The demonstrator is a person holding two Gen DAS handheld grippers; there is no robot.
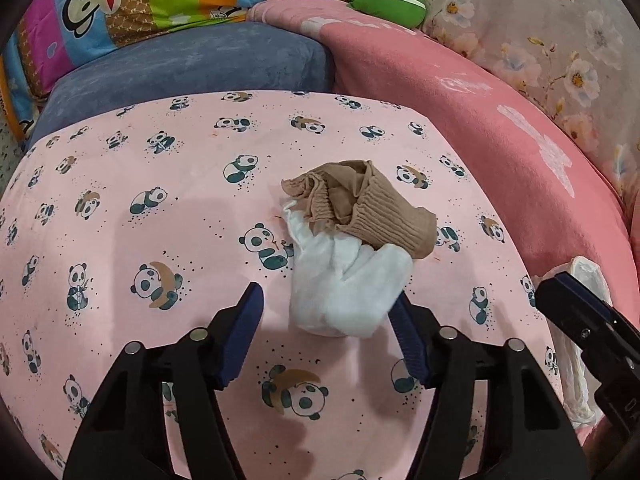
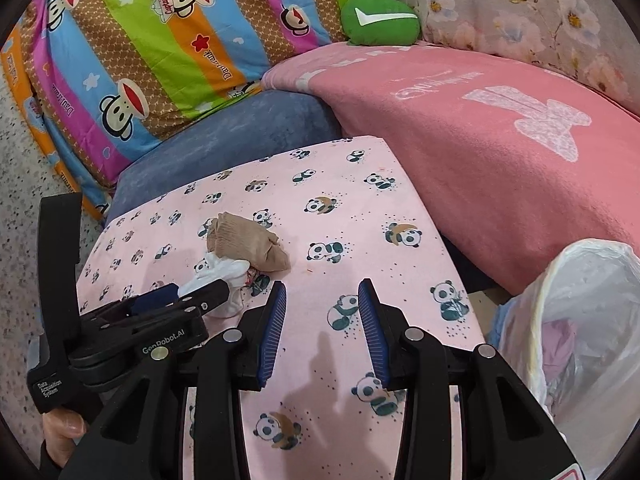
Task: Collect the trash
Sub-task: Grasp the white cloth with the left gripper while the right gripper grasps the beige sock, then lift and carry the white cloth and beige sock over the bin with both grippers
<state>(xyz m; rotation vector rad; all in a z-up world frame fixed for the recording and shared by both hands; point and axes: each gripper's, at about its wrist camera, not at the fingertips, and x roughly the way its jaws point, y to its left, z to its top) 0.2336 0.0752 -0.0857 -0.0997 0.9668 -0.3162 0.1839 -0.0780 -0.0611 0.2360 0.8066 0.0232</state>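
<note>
A crumpled white tissue [image 1: 344, 288] lies on the pink panda-print surface [image 1: 160, 184], with a tan sock [image 1: 368, 204] on its far end. My left gripper [image 1: 326, 304] is open, its blue pads on either side of the tissue's near end, the right pad touching it. In the right wrist view the tissue [image 2: 224, 276] and sock [image 2: 248, 242] lie left of centre, with the left gripper [image 2: 180, 298] at them. My right gripper [image 2: 322, 292] is open and empty over the panda surface. A white trash bag [image 2: 576, 320] stands open at the right.
A pink blanket [image 1: 460, 120] lies to the right, a blue cushion [image 1: 192, 68] behind, a striped monkey-print pillow [image 2: 152, 52] and a green plush [image 2: 380, 20] at the back. The right gripper's body [image 1: 592, 336] and bag edge show at the left wrist view's right side.
</note>
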